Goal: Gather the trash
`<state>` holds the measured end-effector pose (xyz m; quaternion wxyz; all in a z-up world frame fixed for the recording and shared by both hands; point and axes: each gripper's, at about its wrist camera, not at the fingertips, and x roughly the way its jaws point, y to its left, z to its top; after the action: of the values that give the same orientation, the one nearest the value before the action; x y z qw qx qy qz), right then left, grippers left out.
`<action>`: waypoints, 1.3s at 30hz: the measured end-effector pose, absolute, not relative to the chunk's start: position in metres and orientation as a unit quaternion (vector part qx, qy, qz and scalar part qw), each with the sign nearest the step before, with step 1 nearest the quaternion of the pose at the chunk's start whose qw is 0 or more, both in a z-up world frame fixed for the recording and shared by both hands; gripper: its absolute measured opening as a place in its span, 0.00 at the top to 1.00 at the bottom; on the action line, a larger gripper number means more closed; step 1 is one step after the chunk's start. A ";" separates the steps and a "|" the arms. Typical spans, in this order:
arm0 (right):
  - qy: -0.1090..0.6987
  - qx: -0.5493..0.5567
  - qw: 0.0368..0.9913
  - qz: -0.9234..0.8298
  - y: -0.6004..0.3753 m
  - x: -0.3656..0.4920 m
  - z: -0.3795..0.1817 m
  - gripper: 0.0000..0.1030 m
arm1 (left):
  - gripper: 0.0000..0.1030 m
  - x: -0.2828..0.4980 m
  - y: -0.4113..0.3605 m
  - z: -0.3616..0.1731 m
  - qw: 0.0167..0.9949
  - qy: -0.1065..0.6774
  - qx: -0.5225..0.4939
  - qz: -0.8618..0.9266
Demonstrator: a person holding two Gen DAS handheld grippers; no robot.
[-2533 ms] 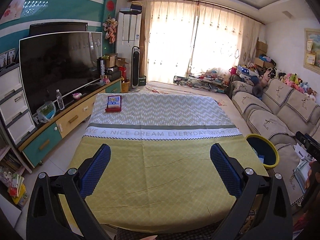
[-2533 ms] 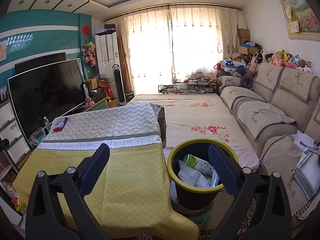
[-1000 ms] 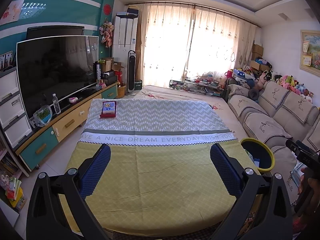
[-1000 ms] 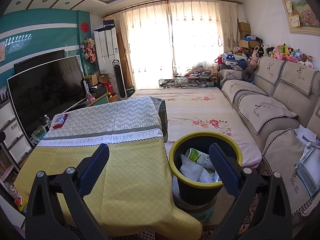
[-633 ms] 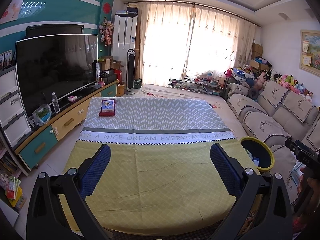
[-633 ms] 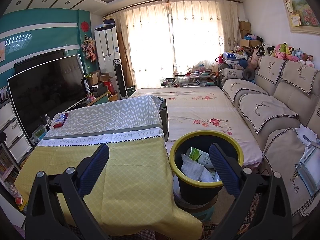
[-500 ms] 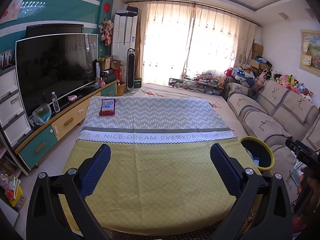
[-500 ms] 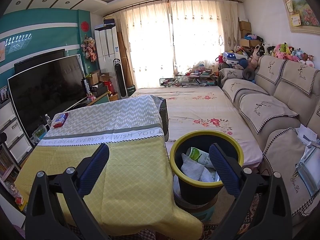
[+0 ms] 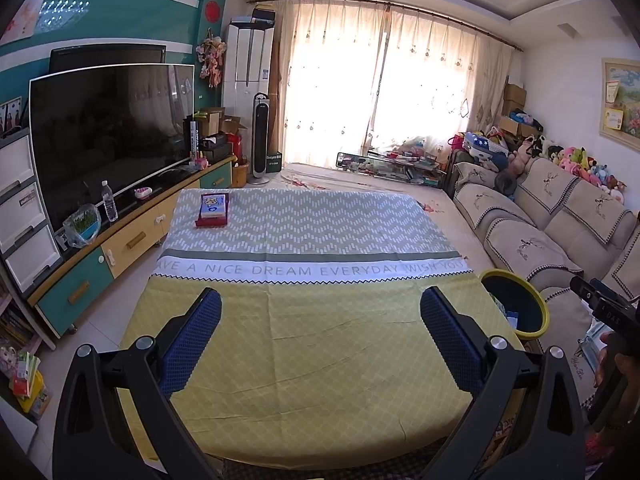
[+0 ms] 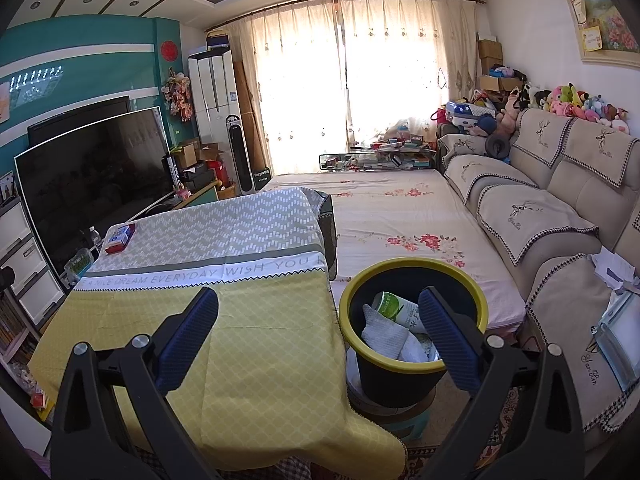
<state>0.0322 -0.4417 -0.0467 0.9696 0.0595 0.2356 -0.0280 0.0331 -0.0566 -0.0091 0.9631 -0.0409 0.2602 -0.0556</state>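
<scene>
Beside the near right corner of the cloth-covered surface (image 9: 304, 360), a yellow-rimmed bin (image 10: 414, 322) holding collected trash (image 10: 394, 322) is seen. Both the left gripper (image 9: 320, 338) and the right gripper (image 10: 318, 336) are held with jaws spread and empty. Little has shifted over the last moments; only a red box (image 9: 213, 210) remains near the far left corner, so collection is judged nearly finished.

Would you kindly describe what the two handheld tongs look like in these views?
Both the left tongs and the right tongs look alike: black angular plastic arms with silver round bolts at the joints, ending in flat blue pads with a fine dotted texture. No cables or sleeves are visible.
</scene>
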 end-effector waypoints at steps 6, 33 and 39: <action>0.235 0.060 0.970 -0.028 -0.442 0.032 -0.047 0.07 | 0.05 0.033 -0.057 -0.010 0.963 0.261 -0.041 -0.056; 0.241 0.060 0.968 -0.024 -0.440 0.031 -0.054 0.07 | 0.05 0.038 -0.055 -0.020 0.962 0.265 -0.041 -0.058; 0.242 0.060 0.968 -0.023 -0.439 0.032 -0.052 0.07 | 0.05 0.039 -0.056 -0.019 0.960 0.269 -0.044 -0.064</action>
<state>0.0318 -0.4395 -0.0523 0.9681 0.0597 0.2422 -0.0227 0.0392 -0.0562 -0.0188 0.9600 -0.0441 0.2688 -0.0644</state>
